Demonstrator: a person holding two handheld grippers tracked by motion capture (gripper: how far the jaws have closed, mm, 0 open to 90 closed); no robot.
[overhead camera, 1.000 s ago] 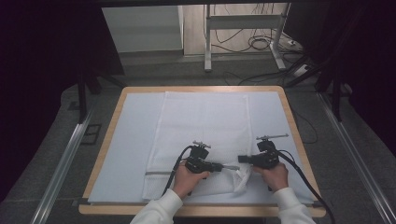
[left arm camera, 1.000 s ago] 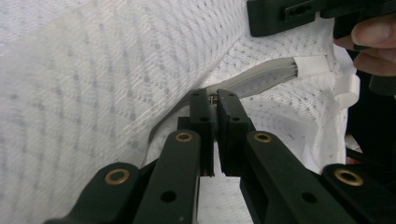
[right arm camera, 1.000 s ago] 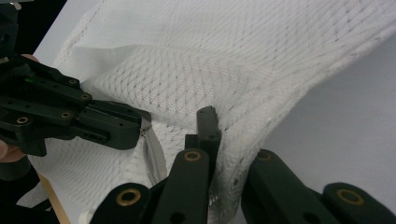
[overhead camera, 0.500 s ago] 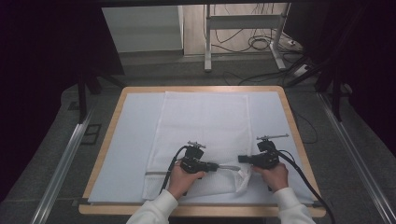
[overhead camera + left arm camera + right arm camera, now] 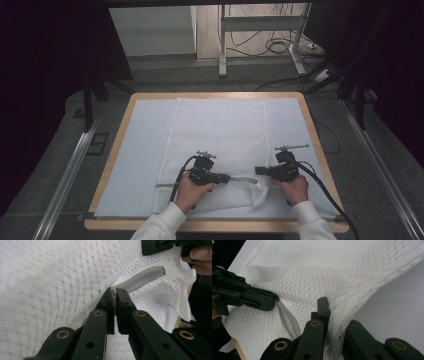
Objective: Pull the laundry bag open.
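A white mesh laundry bag (image 5: 218, 145) lay flat on the pale mat (image 5: 135, 150) that covered the desk (image 5: 120, 117), its zippered opening along the near edge, close to the person. The left gripper (image 5: 231, 178) was clenched on the small metal zipper pull (image 5: 114, 293), its jaws pinched almost together with the pull just showing between the tips. It pointed right along the grey zipper tape (image 5: 142, 280), which suggested the slider was meant to travel that way. The right gripper (image 5: 258, 171) faced it from the near right corner, clamped tight on a bunched fold of mesh (image 5: 337, 322) beside the end of the zipper. That grip likely served as an anchor, holding the fabric taut so the slider would not drag the loose bag along with it. The tape bowed slightly between the two grippers.
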